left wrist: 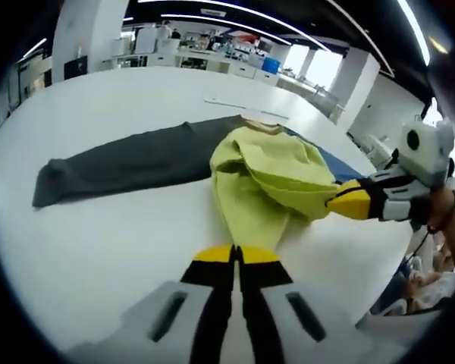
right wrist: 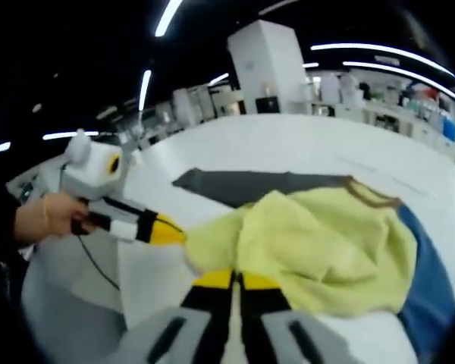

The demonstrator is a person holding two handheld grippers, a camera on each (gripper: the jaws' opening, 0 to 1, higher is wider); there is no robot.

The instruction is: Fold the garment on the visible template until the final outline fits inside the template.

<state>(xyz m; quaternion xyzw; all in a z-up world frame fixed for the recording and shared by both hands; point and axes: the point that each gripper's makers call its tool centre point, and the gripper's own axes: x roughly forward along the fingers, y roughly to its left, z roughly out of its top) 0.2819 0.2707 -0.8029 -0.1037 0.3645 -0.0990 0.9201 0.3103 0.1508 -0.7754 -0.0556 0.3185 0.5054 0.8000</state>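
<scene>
My left gripper [left wrist: 233, 254], its jaws pressed together on the near edge of the yellow-green garment [left wrist: 269, 178], held the cloth low over the white table [left wrist: 98, 250], while my right gripper [left wrist: 347, 202] came in from the side and pinched another edge of the same garment. In the right gripper view, my right gripper [right wrist: 233, 282] was likewise clamped on the bunched cloth, and the left one [right wrist: 169, 230] could be seen at the garment's far corner with my hand [right wrist: 49, 214] behind it.

The garment lay heaped rather than flat, its brown-trimmed collar [right wrist: 370, 193] turned up toward the far side. Under it showed a blue template [right wrist: 428, 284], partly covered, and a dark grey cloth [left wrist: 129, 163] stretched away across the table beside it.

The risk, as I judged it, lay in the bunching: with both grips so close together on crumpled fabric, a pull could have dragged hidden layers along and left a lump spilling past the blue outline. A lift too far toward me could also have slid the whole garment off the template, or caught the grey cloth and shifted it. Whether I held one layer or several, I could not tell.
</scene>
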